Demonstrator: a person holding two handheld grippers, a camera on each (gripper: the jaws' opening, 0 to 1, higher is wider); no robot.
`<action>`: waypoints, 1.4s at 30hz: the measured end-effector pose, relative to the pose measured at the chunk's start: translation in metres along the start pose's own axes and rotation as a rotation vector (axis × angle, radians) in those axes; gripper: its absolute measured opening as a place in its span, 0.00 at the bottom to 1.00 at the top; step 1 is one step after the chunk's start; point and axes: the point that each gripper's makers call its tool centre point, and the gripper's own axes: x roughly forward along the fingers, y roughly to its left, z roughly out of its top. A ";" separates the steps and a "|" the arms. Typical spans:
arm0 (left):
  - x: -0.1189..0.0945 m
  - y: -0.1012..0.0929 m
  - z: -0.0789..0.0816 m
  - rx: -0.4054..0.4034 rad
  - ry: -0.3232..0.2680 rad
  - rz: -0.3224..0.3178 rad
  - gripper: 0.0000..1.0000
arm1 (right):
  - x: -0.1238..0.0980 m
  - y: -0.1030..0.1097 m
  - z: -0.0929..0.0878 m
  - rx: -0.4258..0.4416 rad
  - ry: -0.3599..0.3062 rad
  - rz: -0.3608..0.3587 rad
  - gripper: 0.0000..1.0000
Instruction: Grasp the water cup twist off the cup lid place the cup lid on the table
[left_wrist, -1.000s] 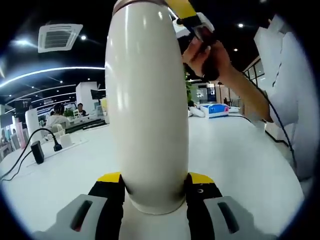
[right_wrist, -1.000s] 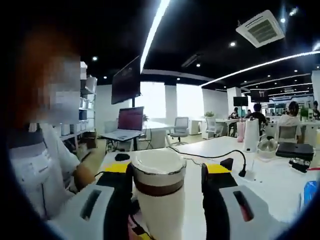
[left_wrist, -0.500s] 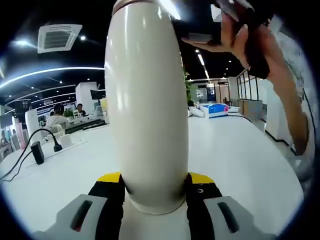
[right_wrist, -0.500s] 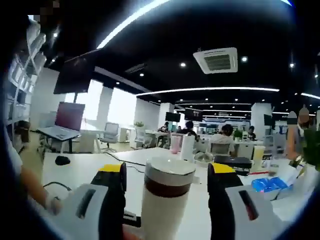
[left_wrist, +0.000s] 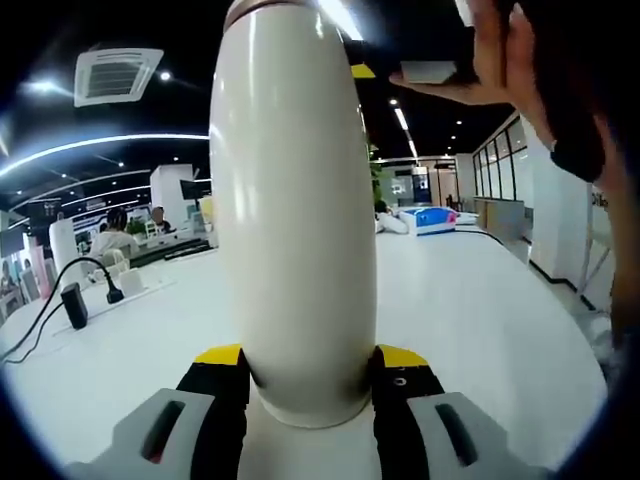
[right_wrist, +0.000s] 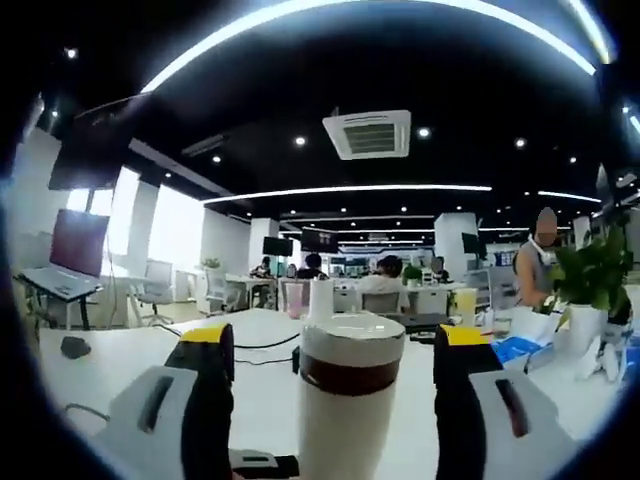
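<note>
A tall white water cup (left_wrist: 295, 230) stands upright on the white table (left_wrist: 480, 320), and my left gripper (left_wrist: 310, 355) is shut on its lower body. Near the cup's top, a hand (left_wrist: 545, 80) holds my right gripper (left_wrist: 425, 70). In the right gripper view the cup's white lid (right_wrist: 352, 338), with a brown band (right_wrist: 351, 375) below it, stands between my right gripper's (right_wrist: 330, 340) jaws. The jaws are open, with a gap on each side of the lid.
A black cable and adapter (left_wrist: 75, 305) lie on the table to the left. Farther off are a blue box (left_wrist: 433, 217), a laptop (right_wrist: 65, 255), a mouse (right_wrist: 75, 347), a potted plant (right_wrist: 590, 285), desks and several people.
The right gripper view has swung round the cup's top, so the room behind has shifted, and its jaws stand a little wider. The hand has moved up and right. The cup and left gripper have stayed still.
</note>
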 end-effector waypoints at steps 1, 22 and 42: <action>0.000 0.000 0.000 0.001 0.000 0.000 0.50 | 0.001 -0.001 -0.001 0.000 0.002 -0.002 0.83; -0.002 -0.007 0.000 0.009 0.000 -0.004 0.50 | 0.015 -0.009 -0.014 0.039 0.060 -0.014 0.60; 0.000 -0.008 -0.003 0.014 -0.001 -0.003 0.50 | 0.014 -0.006 -0.014 0.093 0.043 0.080 0.48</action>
